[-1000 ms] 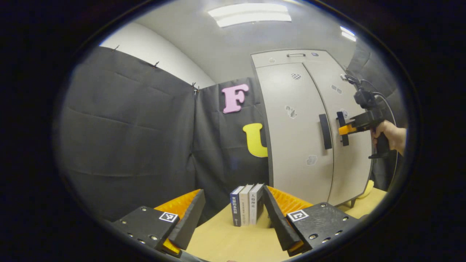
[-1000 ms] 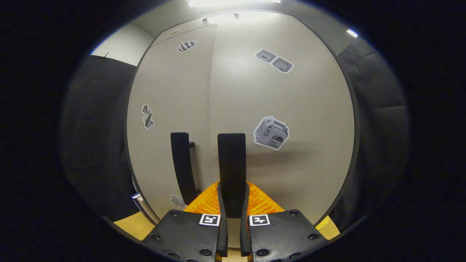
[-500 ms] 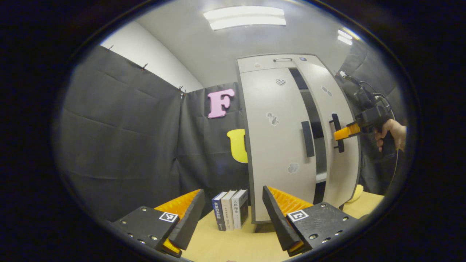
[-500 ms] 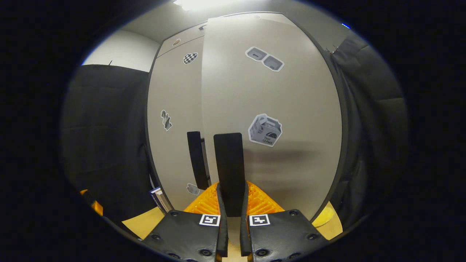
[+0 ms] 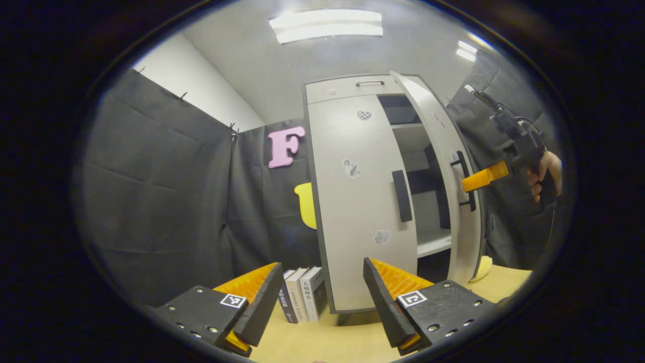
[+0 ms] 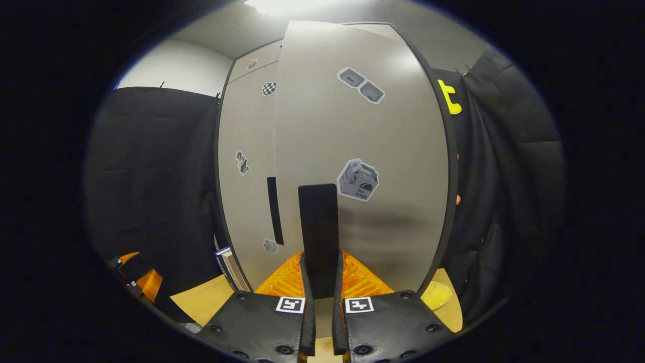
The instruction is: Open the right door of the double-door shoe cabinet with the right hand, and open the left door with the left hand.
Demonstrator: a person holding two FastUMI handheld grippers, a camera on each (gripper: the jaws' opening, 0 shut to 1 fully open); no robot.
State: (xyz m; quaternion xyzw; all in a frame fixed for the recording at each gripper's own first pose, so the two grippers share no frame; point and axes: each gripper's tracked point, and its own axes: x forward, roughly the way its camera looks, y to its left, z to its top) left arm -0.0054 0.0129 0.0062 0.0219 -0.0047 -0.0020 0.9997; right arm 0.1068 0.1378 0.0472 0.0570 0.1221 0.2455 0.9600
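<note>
At the bottom of my left gripper view, my left gripper (image 5: pixel 320 297) is spread wide with nothing between its fingers, poised above the wooden tabletop (image 5: pixel 322 343). Just past it, a short row of books (image 5: pixel 302 301) stands upright on the table, just beside the lower left corner of the shoe cabinet (image 5: pixel 352 201). The cabinet's left door (image 5: pixel 360 212) sits flush and closed, its dark vertical left handle (image 5: pixel 401 195) untouched and well apart from my left fingers. Farther right, the right door (image 5: pixel 443 166) stands swung out from the cabinet, showing pale shelves (image 5: pixel 433 244) inside, and my right gripper (image 5: pixel 481 177), held by a hand (image 5: pixel 546 171), reaches to the dark right handle (image 5: pixel 466 180) on that door. In my right gripper view, the right gripper (image 6: pixel 320 282) is narrowed down onto the right handle (image 6: pixel 318 237), with a finger pressed on either side of the bar. Beyond it the face of the right door (image 6: pixel 363 151) carries a box-shaped sticker (image 6: pixel 358 180), with the left door (image 6: pixel 247 191) and its handle (image 6: pixel 272 209) seen edge-on to the left. My left gripper (image 6: pixel 138 280) shows low at the far left of this view.
</note>
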